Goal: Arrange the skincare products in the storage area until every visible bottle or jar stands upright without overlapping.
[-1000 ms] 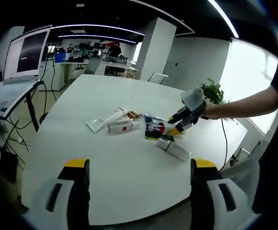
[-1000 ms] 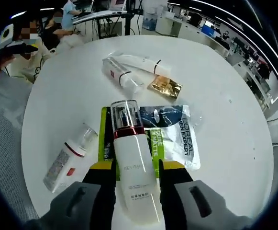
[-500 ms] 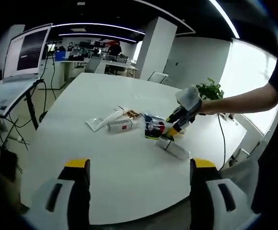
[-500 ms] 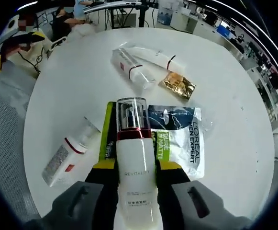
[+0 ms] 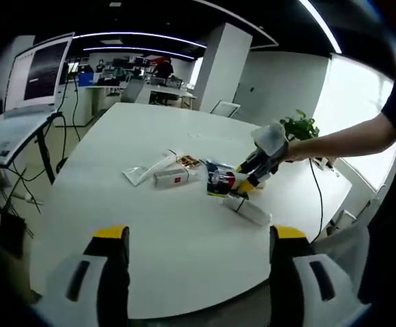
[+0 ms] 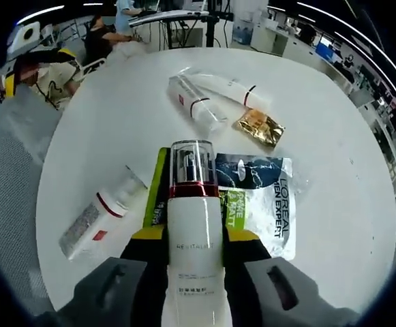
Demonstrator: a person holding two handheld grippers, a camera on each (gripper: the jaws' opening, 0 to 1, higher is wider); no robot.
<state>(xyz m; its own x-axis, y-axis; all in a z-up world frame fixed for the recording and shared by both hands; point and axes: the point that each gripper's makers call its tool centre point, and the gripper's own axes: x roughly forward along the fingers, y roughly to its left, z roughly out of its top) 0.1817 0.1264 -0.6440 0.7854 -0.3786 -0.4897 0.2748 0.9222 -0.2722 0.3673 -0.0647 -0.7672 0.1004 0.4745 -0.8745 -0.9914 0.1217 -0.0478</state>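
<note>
left gripper view: left tool [image 5: 194, 255] w/ jaws apart, nothing between, low over the white table [image 5: 150, 231]; products lie flat mid-table. right gripper view: right tool [image 6: 194, 238] clamped on pump bottle [image 6: 195, 245], above the sachets [image 6: 255, 197]; another bottle [image 6: 101, 213] lies left.

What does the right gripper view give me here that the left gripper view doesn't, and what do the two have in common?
Right gripper view alone: readable print on the pump bottle clamped between the right gripper jaws, and on the sachet beneath it.

Left gripper view alone: the left gripper open over bare table, a laptop on a stand, a potted plant.

Shared: the white table, the lying tube, and the bottle lying with a second tube.
</note>
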